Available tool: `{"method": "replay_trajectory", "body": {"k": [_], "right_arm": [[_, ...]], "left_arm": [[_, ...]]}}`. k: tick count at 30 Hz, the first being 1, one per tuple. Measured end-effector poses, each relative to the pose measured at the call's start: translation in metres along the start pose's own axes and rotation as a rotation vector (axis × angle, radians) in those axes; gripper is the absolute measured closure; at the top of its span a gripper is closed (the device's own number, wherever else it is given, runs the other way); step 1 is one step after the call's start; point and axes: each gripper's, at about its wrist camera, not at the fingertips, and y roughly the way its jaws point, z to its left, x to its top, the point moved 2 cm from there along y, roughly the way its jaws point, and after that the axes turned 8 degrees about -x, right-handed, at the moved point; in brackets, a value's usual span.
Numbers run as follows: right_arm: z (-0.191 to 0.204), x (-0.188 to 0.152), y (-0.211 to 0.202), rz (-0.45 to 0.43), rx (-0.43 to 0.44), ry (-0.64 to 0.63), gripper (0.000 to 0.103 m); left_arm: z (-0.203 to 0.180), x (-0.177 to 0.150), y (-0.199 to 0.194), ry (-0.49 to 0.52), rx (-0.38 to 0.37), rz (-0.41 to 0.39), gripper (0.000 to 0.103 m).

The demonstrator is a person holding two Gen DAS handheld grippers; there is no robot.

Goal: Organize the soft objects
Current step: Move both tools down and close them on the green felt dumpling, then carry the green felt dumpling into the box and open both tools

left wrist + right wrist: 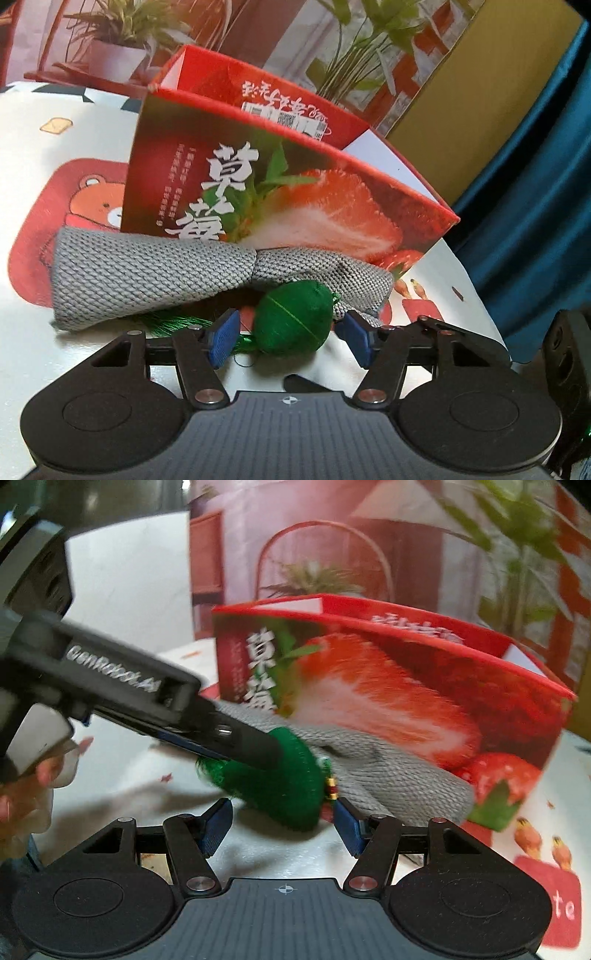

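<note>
A green stuffed pouch [293, 319] with a green tassel lies on the table in front of a grey knitted cloth [155, 273]. Behind them stands an open red strawberry box [295, 192]. My left gripper [291, 338] is open, its blue pads either side of the pouch. In the right wrist view the left gripper's finger [240, 742] lies across the pouch [280, 794], with the grey cloth [399, 782] and the box [406, 701] behind. My right gripper [284, 823] is open, close to the pouch from the other side.
A printed tablecloth [55, 184] with a bear picture covers the table. A picture backdrop with plants [122, 40] stands behind the box. A blue curtain [535, 184] hangs at the right. A hand [26, 786] holds the left gripper.
</note>
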Motion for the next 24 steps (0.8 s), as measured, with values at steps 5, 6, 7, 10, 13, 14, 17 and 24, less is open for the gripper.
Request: {"method": "replay_trajectory", "body": {"k": [5,6,7,10,13,14,17,24], "right_arm": [[0.003,-0.002,0.015,0.043,0.006,-0.022,0.055],[0.003,-0.002,0.016,0.047,-0.001,-0.017,0.056],[0.002,-0.002,0.017,0.048,-0.002,-0.007,0.056],[-0.004,-0.001,0.024,0.052,-0.017,0.016,0.056],[-0.008,-0.001,0.022,0.048,-0.007,0.036,0.063],[-0.009,-0.002,0.019,0.041,-0.006,0.04,0.065],[-0.015,0.003,0.006,0.004,0.006,0.069,0.066],[-0.025,0.047,-0.034,-0.141,0.01,0.043,0.066]], "left_arm": [[0.008,-0.004,0.009,-0.053,-0.029,-0.006,0.057],[0.007,-0.006,0.01,-0.048,-0.03,-0.006,0.057],[0.007,-0.007,0.011,-0.045,-0.03,-0.005,0.057],[0.002,-0.01,0.013,-0.043,-0.035,-0.002,0.059],[-0.007,-0.009,0.007,-0.026,-0.026,-0.013,0.059],[-0.011,-0.007,0.005,-0.017,-0.027,-0.017,0.059],[-0.024,0.0,-0.008,0.012,-0.037,-0.046,0.06],[-0.051,0.043,-0.053,0.065,-0.089,-0.186,0.06]]}}
